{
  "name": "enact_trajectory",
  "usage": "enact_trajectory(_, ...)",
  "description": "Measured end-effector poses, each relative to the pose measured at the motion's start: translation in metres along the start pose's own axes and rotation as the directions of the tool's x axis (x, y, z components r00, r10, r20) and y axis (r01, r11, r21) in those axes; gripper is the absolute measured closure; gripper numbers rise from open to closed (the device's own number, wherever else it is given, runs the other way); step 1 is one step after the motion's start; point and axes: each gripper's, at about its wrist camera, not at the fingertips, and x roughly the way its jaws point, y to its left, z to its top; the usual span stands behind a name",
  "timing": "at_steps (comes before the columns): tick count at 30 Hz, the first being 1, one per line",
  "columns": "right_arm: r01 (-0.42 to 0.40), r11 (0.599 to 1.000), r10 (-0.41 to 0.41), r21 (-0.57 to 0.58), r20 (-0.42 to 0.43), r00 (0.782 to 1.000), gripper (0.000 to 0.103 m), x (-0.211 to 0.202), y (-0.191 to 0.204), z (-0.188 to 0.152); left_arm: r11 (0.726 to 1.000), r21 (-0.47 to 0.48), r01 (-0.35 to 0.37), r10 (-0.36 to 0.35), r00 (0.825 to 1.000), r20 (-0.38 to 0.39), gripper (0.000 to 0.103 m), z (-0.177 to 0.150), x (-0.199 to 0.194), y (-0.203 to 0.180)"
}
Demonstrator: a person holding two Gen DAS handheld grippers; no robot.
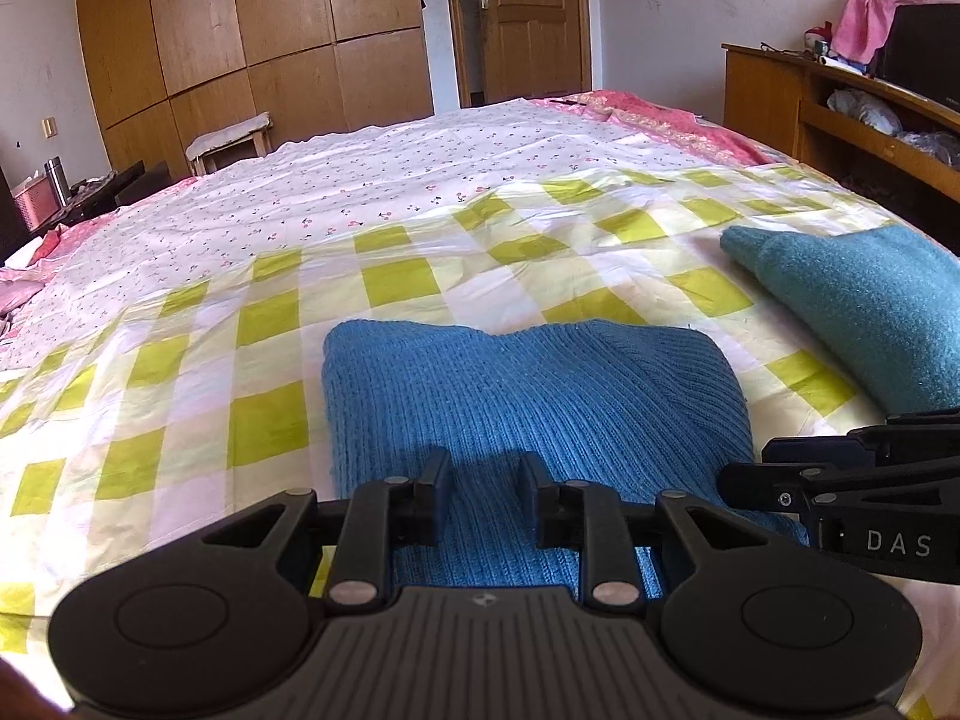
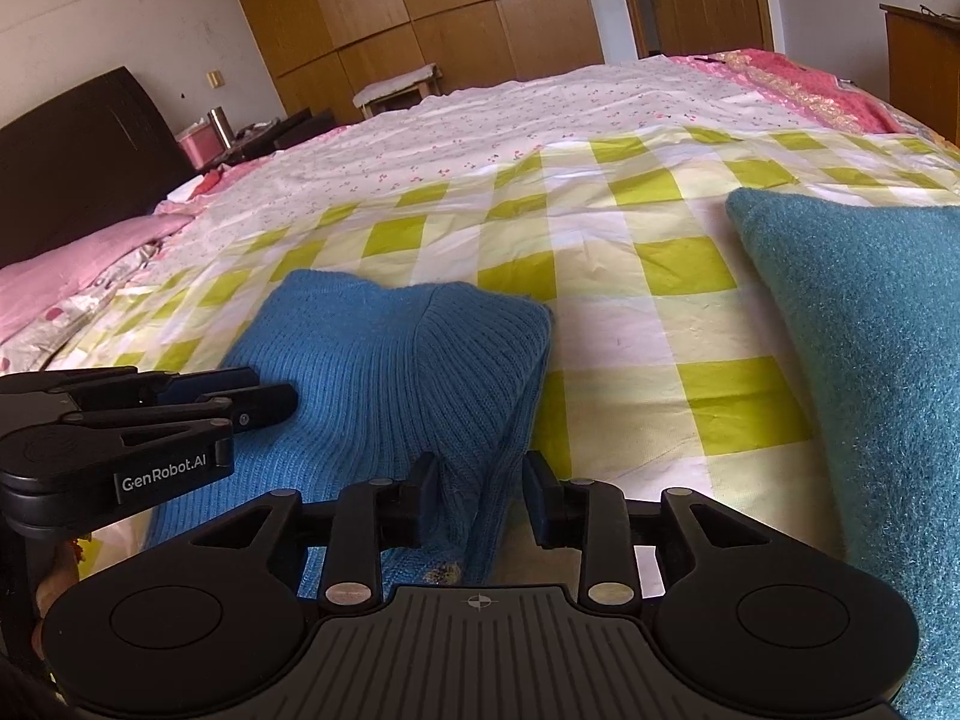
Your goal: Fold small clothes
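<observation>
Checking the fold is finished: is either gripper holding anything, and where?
Nothing visibly held: right gripper stands open around the near folded edge of the blue sweater; left gripper cannot be told.

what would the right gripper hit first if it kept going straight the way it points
Most likely the folded blue knit sweater: its near right edge already lies between the fingers of the right gripper, which stand apart. Beyond that lies the green checked sheet. Depth is hard to judge here.

Left black two-finger tool (image 1: 485, 474) angled downward, jaws parted, nothing pinched. Right black two-finger tool (image 2: 480, 480) beside it, angled downward, jaws apart, pads not pressing.
</observation>
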Motion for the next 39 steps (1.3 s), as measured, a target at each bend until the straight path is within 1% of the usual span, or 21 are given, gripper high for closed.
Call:
enact_trajectory(1,-0.001,1.000,0.001,0.007,0.005,1.000,0.064,-0.001,-0.001,0.000,1.000,-0.003,0.002,-0.002,1.000,0.002,0.071,0.000,-0.001,0.001)
enact_trajectory(5,-0.046,0.998,0.045,0.041,0.025,0.999,0.057,-0.009,-0.006,0.003,0.999,-0.040,0.016,-0.015,1.000,0.014,0.071,-0.001,-0.009,0.009)
enact_trajectory(7,-0.087,0.995,0.085,0.052,0.033,0.996,0.047,-0.014,-0.006,0.004,0.997,-0.076,0.030,-0.028,0.999,0.017,0.068,-0.003,-0.013,0.017)
enact_trajectory(9,-0.110,0.993,0.109,0.047,0.041,0.993,0.043,-0.018,-0.005,0.004,0.994,-0.101,0.042,-0.040,0.999,0.017,0.067,-0.005,-0.017,0.024)
enact_trajectory(10,-0.114,0.993,0.112,0.040,0.042,0.993,0.040,-0.019,-0.004,0.004,0.993,-0.109,0.048,-0.046,0.999,0.020,0.067,-0.007,-0.019,0.027)
enact_trajectory(12,-0.096,0.995,0.095,0.024,0.029,0.995,0.037,-0.016,0.000,0.002,0.993,-0.112,0.045,-0.043,0.999,0.024,0.066,-0.010,-0.022,0.031)
enact_trajectory(15,-0.064,0.998,0.065,0.025,-0.015,0.998,0.037,-0.005,-0.001,-0.002,0.992,-0.121,0.037,-0.034,0.999,0.029,0.064,-0.014,-0.026,0.036)
enact_trajectory(17,-0.061,0.998,0.061,0.030,-0.025,0.998,0.037,-0.001,-0.002,-0.005,0.992,-0.118,0.031,-0.029,0.999,0.023,0.062,-0.017,-0.027,0.037)
enact_trajectory(21,-0.046,0.999,0.047,0.012,-0.017,0.999,0.038,-0.001,0.001,-0.006,0.995,-0.095,-0.010,0.010,1.000,0.005,0.059,-0.024,-0.029,0.033)
enact_trajectory(25,-0.019,1.000,0.019,0.015,-0.002,1.000,0.038,-0.008,0.003,-0.009,0.996,-0.079,-0.033,0.034,0.999,0.007,0.059,-0.031,-0.038,0.027)
enact_trajectory(28,-0.002,1.000,0.002,-0.009,0.019,1.000,0.038,-0.019,0.008,-0.012,0.997,-0.072,-0.036,0.037,0.999,0.009,0.058,-0.034,-0.046,0.024)
enact_trajectory(33,0.018,1.000,-0.018,-0.006,0.009,1.000,0.038,-0.024,0.013,-0.016,0.996,-0.076,-0.039,0.040,0.999,0.017,0.058,-0.040,-0.057,0.022)
enact_trajectory(39,0.012,1.000,-0.011,-0.013,0.028,1.000,0.038,-0.033,0.022,-0.017,0.996,-0.080,-0.038,0.040,0.999,0.020,0.057,-0.044,-0.067,0.022)
